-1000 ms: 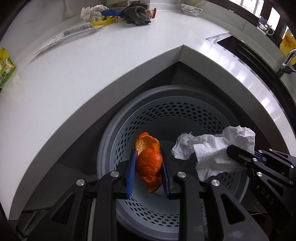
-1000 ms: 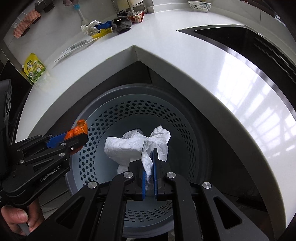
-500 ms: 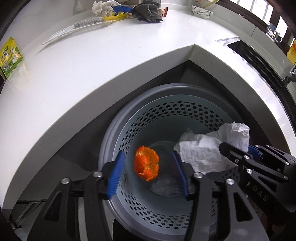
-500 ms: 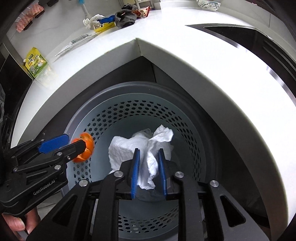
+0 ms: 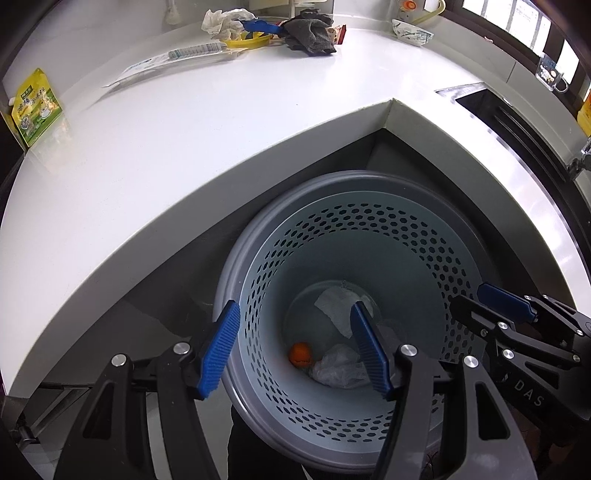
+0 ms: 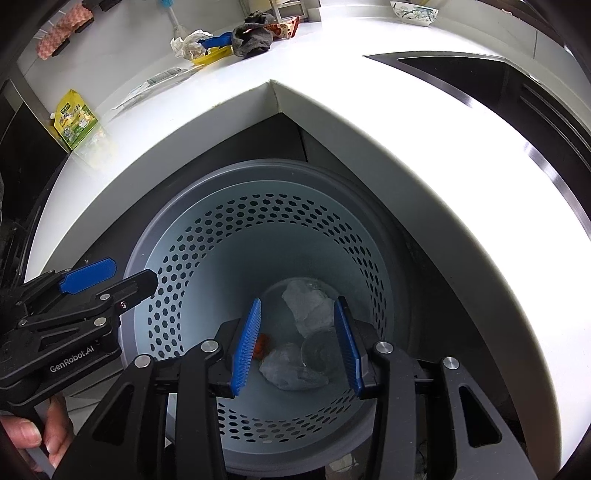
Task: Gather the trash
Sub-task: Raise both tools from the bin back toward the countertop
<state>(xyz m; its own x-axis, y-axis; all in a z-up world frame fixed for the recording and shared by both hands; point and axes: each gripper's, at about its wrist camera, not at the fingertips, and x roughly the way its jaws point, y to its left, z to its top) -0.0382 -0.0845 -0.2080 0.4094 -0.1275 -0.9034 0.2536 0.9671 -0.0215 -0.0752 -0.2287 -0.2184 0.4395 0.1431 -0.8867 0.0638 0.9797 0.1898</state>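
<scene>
Both grippers hang spread and empty over the perforated bin (image 5: 424,236). Far below the left gripper (image 5: 295,354) lies the orange peel (image 5: 300,353), crumpled tissue (image 6: 308,308) beneath the right gripper (image 6: 297,347).

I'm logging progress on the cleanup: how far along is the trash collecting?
Done: orange peel and white tissue lie at the bottom of the perforated bin. In hand: nothing; left gripper and right gripper hover open above it. Left: crumpled paper, long wrapper and yellow pouch on the counter.
</scene>
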